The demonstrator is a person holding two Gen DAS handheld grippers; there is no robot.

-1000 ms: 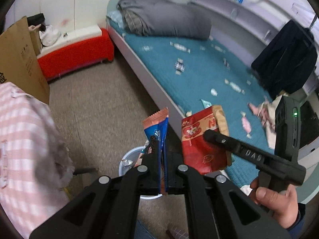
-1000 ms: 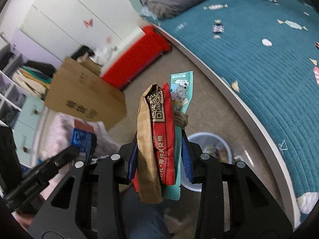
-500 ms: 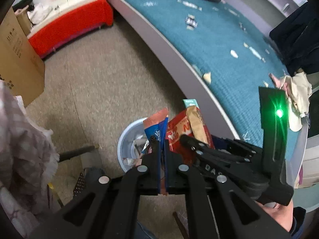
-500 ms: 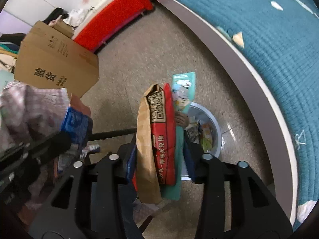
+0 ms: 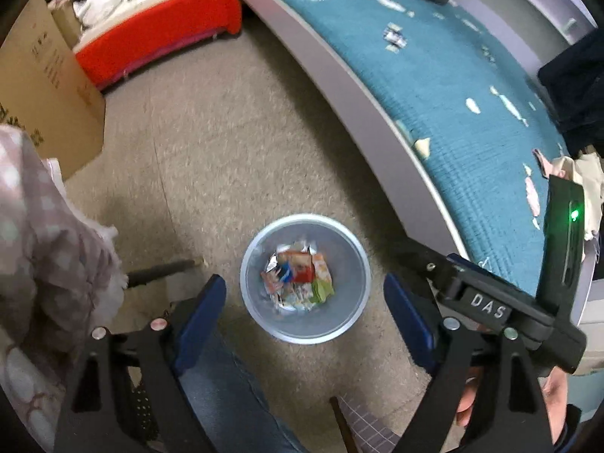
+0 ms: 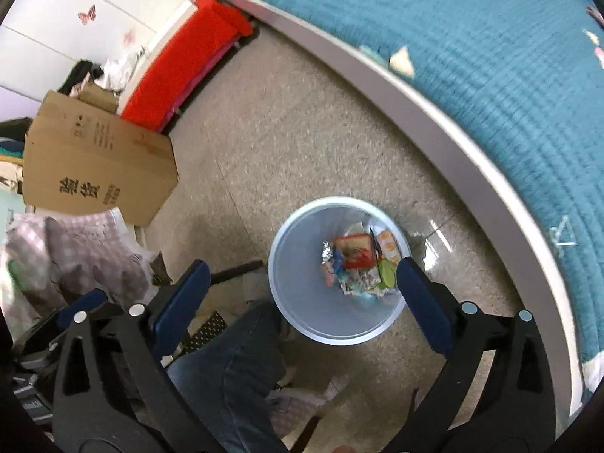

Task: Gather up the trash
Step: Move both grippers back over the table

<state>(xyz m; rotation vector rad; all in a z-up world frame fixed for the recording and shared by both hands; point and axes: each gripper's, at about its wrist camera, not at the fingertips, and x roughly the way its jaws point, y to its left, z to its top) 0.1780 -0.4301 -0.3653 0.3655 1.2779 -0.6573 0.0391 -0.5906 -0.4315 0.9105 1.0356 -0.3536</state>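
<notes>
A light blue waste bin (image 5: 260, 241) stands on the floor beside the bed and holds several snack wrappers (image 5: 298, 279). It also shows in the right wrist view (image 6: 298, 256), with the wrappers (image 6: 358, 260) at its bottom. My left gripper (image 5: 304, 292) is open and empty, directly above the bin. My right gripper (image 6: 302, 283) is open and empty too, above the bin's near side. The right gripper's body (image 5: 490, 305) shows at the right of the left wrist view.
The bed (image 5: 434, 75) with a teal cover and grey frame runs along the right. A cardboard box (image 6: 94, 162) and a red bench (image 5: 158, 37) stand at the back left. Pink checked cloth (image 5: 49, 249) lies at the left. The person's jeans-clad leg (image 6: 234, 377) is below.
Both grippers tilted down over the bin and opened. The blue-orange wrapper left my left gripper and the red and teal wrappers left my right; they now lie in the bin.
</notes>
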